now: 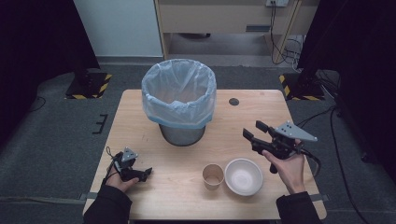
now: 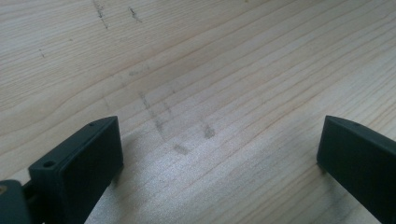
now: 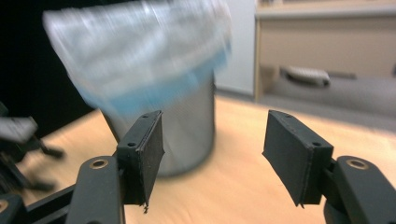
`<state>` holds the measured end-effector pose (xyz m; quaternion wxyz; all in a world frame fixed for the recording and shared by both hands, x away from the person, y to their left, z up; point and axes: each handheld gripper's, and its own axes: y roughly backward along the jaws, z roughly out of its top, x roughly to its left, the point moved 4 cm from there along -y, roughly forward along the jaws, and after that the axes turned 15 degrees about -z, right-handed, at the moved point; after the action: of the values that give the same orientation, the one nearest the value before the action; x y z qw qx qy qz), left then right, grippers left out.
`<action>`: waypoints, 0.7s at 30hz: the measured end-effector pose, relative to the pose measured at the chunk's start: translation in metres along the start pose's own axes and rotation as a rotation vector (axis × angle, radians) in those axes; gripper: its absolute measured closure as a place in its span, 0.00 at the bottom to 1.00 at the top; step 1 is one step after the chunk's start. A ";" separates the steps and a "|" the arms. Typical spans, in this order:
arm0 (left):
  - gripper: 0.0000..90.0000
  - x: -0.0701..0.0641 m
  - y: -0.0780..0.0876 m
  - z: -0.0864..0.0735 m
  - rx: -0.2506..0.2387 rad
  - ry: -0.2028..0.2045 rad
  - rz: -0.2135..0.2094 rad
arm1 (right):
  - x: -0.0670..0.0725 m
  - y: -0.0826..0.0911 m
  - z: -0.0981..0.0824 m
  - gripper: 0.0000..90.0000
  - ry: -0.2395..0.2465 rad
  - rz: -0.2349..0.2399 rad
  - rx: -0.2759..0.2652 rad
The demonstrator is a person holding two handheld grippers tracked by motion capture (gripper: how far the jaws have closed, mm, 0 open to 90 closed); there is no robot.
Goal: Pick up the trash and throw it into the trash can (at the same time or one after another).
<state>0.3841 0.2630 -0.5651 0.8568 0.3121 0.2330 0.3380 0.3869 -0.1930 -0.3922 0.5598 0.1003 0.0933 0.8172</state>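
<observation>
**Right tongs empty, cup and bowl waiting**

I hold the right tongs [image 1: 252, 130] wide and empty above the tabletop's [image 1: 140, 112] right edge, aimed toward the lined bin [image 1: 179, 100] at the far middle. The left tongs [image 1: 145, 172] rest wide open by the near left corner. The paper cup [image 1: 213, 176] and white bowl [image 1: 243, 176] sit side by side near the near edge. I judge the next move is dropping onto the bowl's rim.
</observation>
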 end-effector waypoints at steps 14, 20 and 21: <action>0.00 0.000 0.000 0.000 0.001 0.000 -0.001 | -0.036 -0.013 -0.116 0.43 0.056 -0.031 0.375; 0.00 0.000 0.000 0.000 0.000 0.000 0.000 | -0.038 -0.017 -0.134 0.49 0.071 0.006 0.487; 0.00 0.000 0.000 0.000 0.000 0.000 -0.001 | -0.038 -0.017 -0.136 0.50 0.077 0.008 0.499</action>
<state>0.3841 0.2630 -0.5651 0.8570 0.3121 0.2333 0.3374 0.3792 -0.2277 -0.5300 0.5105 0.2046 0.3131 0.7743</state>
